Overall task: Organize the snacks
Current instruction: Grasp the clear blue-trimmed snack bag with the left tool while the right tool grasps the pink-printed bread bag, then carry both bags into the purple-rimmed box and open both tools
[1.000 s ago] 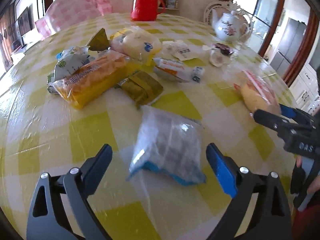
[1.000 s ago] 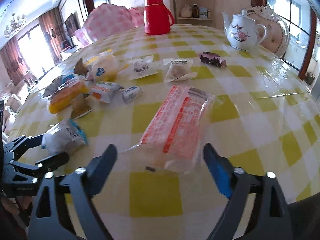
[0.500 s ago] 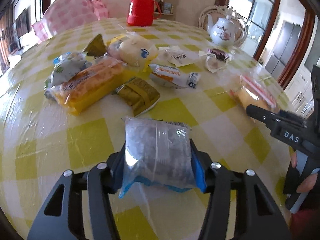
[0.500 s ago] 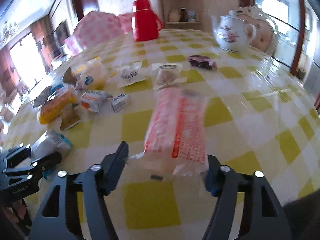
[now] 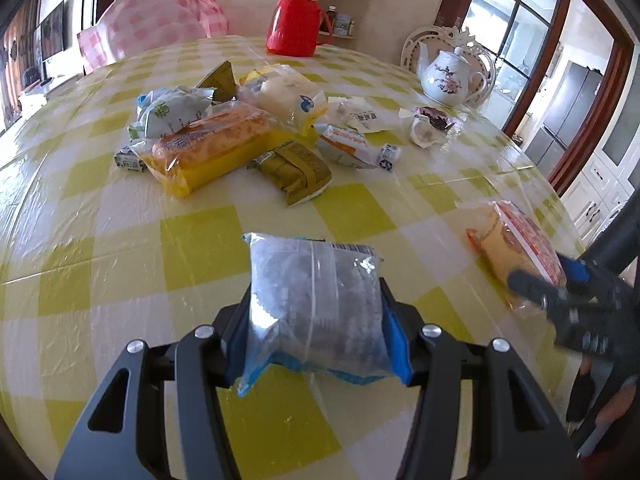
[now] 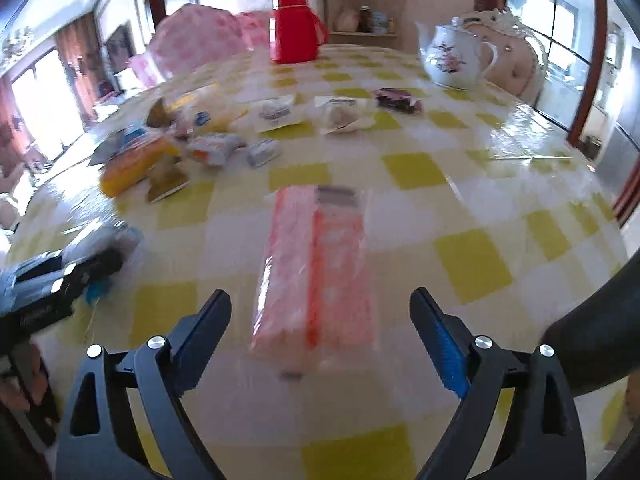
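My left gripper (image 5: 315,308) is shut on a clear snack bag with a blue edge (image 5: 312,268), its pads pressing both sides just above the yellow-checked tablecloth (image 5: 120,264). In the right wrist view that gripper (image 6: 72,272) and its bag (image 6: 108,240) show blurred at the left edge. My right gripper (image 6: 320,300) has its jaws opening wide. A long red-and-orange packet (image 6: 320,248) lies on the cloth between them, untouched by either pad. In the left wrist view the same packet (image 5: 516,248) sits at the right, with the right gripper (image 5: 560,292) over its near end.
A pile of snacks lies mid-table: a long yellow-orange pack (image 5: 208,148), a green pack (image 5: 296,168), a white-green bag (image 5: 176,112) and several small wrapped pieces (image 5: 352,144). A red thermos (image 5: 296,20) and a white teapot (image 5: 448,76) stand at the far edge.
The left jaws went from wide apart to closed on the clear bag and have kept hold. The right jaws closed in on the red packet, then spread wide again; the packet now lies straight.
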Demonstrator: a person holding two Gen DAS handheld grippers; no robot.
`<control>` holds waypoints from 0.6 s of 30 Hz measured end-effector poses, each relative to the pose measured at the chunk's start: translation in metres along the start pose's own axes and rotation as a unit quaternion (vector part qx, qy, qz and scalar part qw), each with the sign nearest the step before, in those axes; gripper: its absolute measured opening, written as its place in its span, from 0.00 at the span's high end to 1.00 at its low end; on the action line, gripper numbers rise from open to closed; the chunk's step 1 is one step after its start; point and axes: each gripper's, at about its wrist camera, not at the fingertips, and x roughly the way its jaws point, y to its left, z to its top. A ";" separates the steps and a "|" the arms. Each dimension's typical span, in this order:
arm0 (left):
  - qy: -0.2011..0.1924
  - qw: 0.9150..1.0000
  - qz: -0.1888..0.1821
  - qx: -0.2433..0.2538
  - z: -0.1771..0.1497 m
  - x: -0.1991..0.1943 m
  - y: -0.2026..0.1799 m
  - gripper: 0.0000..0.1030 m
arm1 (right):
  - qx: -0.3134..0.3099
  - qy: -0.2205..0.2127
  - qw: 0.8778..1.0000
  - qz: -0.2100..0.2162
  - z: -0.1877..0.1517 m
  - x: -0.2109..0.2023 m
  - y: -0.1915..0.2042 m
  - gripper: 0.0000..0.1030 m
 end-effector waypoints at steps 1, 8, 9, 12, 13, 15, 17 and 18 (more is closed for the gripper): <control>-0.001 1.000 -0.002 -0.002 0.000 0.000 0.000 0.47 | 0.003 0.016 1.000 -0.003 0.005 0.009 0.000 0.15; -0.009 1.000 -0.012 -0.014 -0.004 -0.007 0.006 0.47 | -0.017 -0.015 0.999 -0.047 -0.014 0.003 0.013 0.55; -0.012 1.000 -0.012 -0.015 -0.004 -0.009 0.007 0.47 | -0.008 -0.027 0.999 -0.033 -0.019 -0.005 0.014 0.56; -0.024 1.000 -0.006 -0.017 -0.006 -0.014 0.007 0.47 | 0.025 -0.051 0.998 0.010 -0.034 -0.027 0.014 0.56; -0.028 0.999 -0.004 -0.016 -0.007 -0.016 0.007 0.47 | 0.028 -0.057 0.998 0.014 -0.038 -0.033 0.017 0.56; -0.036 0.999 -0.001 -0.016 -0.009 -0.021 0.007 0.47 | 0.034 -0.062 0.997 0.025 -0.043 -0.039 0.020 0.56; -0.044 0.999 0.002 -0.020 -0.013 -0.027 0.007 0.46 | 0.037 -0.065 0.996 0.038 -0.046 -0.044 0.025 0.56; -0.046 0.999 0.003 -0.021 -0.016 -0.030 0.008 0.46 | 0.036 -0.067 0.996 0.042 -0.047 -0.046 0.028 0.56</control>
